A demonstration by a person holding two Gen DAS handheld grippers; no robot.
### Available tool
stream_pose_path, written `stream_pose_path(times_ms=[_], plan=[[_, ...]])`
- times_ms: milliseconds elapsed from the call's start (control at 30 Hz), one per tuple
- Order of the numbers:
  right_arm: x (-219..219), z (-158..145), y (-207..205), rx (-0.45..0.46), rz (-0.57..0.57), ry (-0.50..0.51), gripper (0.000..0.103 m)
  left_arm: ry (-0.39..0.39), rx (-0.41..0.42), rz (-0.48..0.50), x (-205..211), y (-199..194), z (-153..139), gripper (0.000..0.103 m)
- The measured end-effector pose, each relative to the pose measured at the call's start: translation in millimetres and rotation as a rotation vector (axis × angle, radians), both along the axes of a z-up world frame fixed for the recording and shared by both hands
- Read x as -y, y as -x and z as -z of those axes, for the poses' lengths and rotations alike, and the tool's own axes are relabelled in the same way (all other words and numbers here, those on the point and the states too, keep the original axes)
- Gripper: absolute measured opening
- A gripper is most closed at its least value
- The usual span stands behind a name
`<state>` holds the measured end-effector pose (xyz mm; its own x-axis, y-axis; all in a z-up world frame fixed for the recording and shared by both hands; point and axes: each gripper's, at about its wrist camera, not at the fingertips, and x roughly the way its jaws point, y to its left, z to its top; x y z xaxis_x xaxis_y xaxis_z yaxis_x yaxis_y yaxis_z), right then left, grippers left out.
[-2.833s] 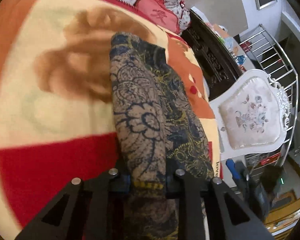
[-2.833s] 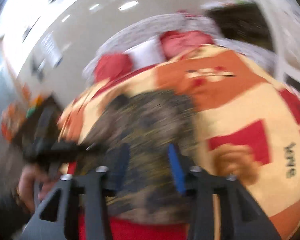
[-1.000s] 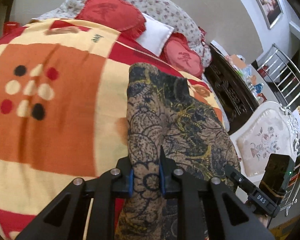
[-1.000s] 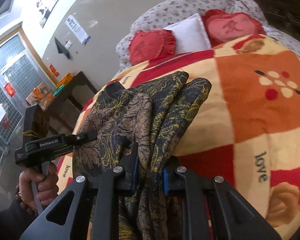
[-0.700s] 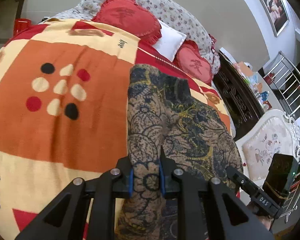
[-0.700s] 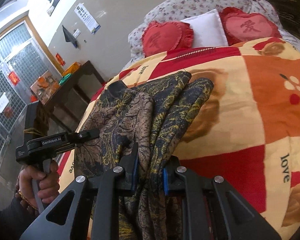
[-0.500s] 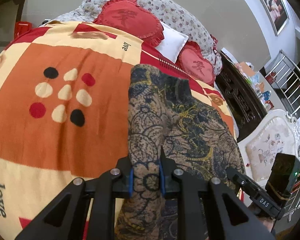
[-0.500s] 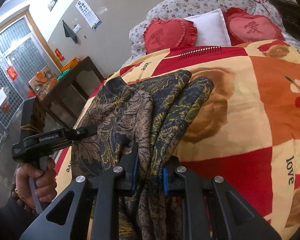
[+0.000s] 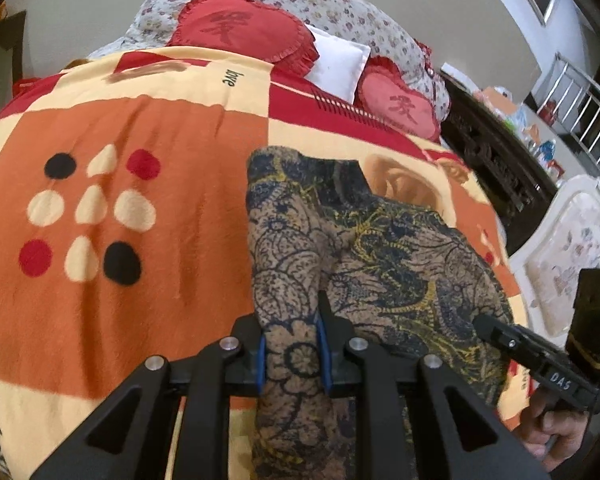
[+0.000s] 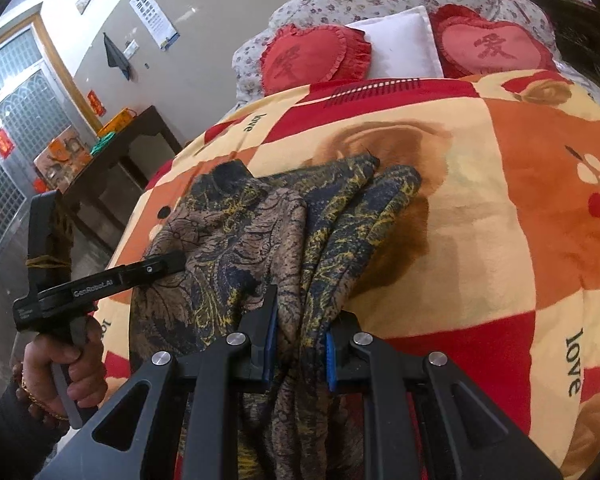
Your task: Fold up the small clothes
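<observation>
Left tool (image 9: 291, 354): blue pads nearly closed, clamped on a bunched edge of the patterned garment (image 9: 380, 248). Right tool (image 10: 298, 344): same narrow gap, pinching a thick gather of the same cloth. Garment is thin, limp, lace-like fabric, tan with navy floral outlines and yellow threads; it drapes in soft folds from both tools down onto the bed (image 9: 140, 260). The blanket (image 10: 500, 240) is plush, in orange, red and cream blocks. Far end: two red heart-shaped frilled cushions (image 10: 312, 56), white pillow (image 10: 400, 44) between them.
</observation>
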<state>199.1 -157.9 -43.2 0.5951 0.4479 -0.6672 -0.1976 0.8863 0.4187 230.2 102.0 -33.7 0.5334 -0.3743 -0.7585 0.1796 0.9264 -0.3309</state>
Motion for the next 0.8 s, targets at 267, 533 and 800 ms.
stream_pose_path(times_ms=[267, 533, 800], plan=[[7, 24, -6, -0.039, 0.015, -0.022, 0.02, -0.159, -0.014, -0.04, 15, -4, 29, 0.031], [14, 49, -8, -0.07, 0.033, -0.023, 0.02, -0.201, -0.008, -0.056, 20, -4, 46, 0.031], [14, 60, -2, -0.041, 0.047, -0.01, 0.02, -0.194, 0.03, -0.061, 19, -1, 51, 0.033]])
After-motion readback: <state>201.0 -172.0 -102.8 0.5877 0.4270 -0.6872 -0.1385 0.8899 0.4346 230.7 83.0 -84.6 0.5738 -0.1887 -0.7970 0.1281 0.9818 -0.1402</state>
